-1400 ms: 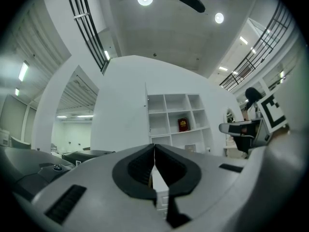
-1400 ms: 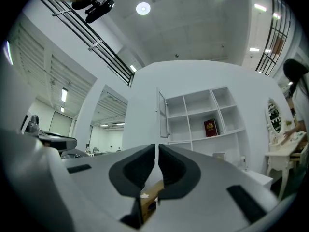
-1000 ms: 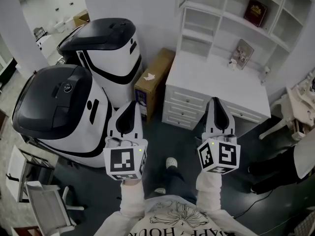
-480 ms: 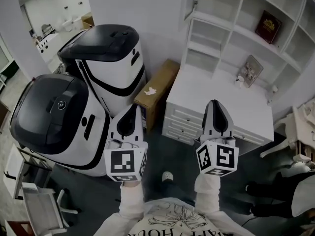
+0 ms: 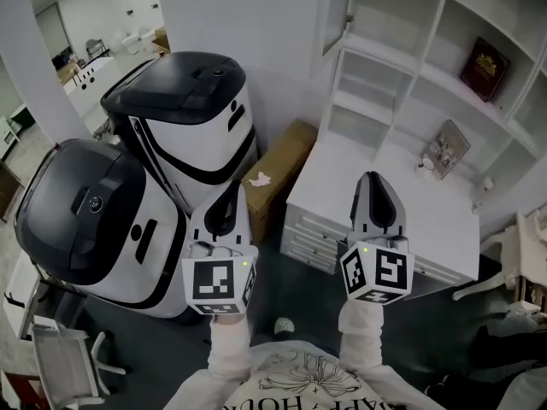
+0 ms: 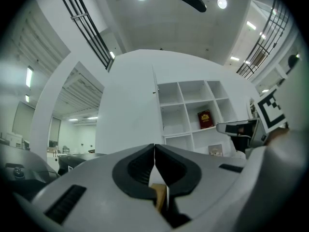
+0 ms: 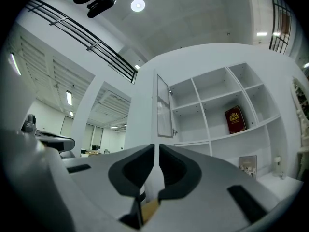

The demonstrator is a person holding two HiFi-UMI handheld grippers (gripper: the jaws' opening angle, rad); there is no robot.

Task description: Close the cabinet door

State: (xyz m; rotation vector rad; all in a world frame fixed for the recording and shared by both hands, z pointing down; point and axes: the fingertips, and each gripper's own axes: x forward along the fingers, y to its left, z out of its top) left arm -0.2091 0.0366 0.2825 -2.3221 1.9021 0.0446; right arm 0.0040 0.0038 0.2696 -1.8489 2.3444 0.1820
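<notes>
Jaws closed; cabinet door (image 5: 338, 11) ajar above white desk (image 5: 376, 178), dark floor (image 5: 295, 276).

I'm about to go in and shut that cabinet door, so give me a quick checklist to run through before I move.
1. Something to close: the white panelled cabinet door stands open: ok.
2. The left claw is shut and empty: ok.
3. The right claw is shut and empty: ok.
4. A claw at the door: not ok, both hang well short of it.
5. Nothing sticks out of the white shelf compartments behind the door: ok; the dark red book sits further right.
</notes>
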